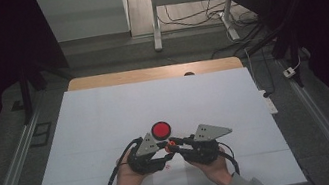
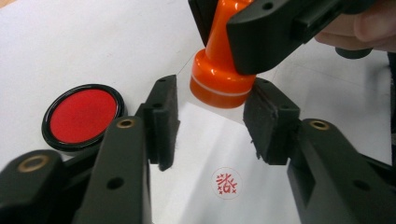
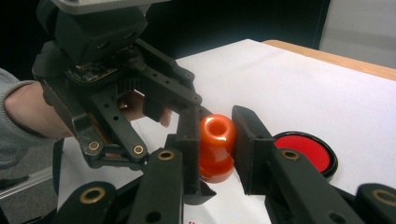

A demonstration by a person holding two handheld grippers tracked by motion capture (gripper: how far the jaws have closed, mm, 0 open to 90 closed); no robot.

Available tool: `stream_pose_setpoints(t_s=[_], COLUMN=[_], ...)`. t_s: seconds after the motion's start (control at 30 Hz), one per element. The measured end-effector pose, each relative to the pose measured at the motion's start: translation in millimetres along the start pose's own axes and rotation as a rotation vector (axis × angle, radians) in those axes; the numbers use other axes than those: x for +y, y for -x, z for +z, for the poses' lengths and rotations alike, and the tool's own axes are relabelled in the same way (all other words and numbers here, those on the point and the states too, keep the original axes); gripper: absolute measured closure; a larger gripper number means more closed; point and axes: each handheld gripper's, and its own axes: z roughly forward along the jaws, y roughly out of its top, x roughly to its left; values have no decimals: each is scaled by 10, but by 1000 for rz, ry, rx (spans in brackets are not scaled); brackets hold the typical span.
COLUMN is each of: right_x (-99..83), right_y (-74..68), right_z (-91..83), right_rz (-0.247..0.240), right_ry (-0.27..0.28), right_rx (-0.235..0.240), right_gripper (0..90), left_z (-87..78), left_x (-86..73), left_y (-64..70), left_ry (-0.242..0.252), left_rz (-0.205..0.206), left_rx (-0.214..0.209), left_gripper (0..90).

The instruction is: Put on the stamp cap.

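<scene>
Right hand-held gripper [image 3: 212,140] is clamped on the neck of the glossy orange plastic stamp [image 2: 219,79], holding it upright just above the white paper worktop [image 1: 106,117], right of the round red ink pad in its black case [image 2: 83,114]. Left hand-held gripper [image 2: 210,119] waits half-open below its base. It looks light, rigid and slick; the narrow waist seems the safest grip. A red printed seal mark [image 2: 226,182] sits on the near paper.

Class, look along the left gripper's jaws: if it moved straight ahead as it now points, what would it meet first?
Probably the orange stamp, held by the right gripper just beyond the open left gripper. Depth is hard to judge.
</scene>
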Motion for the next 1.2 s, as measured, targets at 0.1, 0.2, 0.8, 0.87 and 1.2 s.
stream_pose_setpoints(t_s=[0.1, 0.2, 0.8, 0.87, 1.2], right_x=[5, 7, 41, 43, 65], right_y=[3, 8, 105, 111, 157], right_z=[-5, -9, -84, -90, -155], right_rz=[2, 3, 27, 22, 24], right_ry=[3, 4, 4, 0, 15], right_rx=[-1, -1, -25, -27, -50], right_gripper=[724, 724, 723, 723, 722], left_z=[-2, -13, -162, -189, -419], left_x=[0, -3, -45, -60, -230], left_y=[3, 2, -71, -83, -174], left_ry=[1, 1, -7, -9, -12], left_rz=[-2, 0, -23, -25, -62], left_rx=[5, 14, 30, 33, 66], left_gripper=[509, 463, 312, 305, 289])
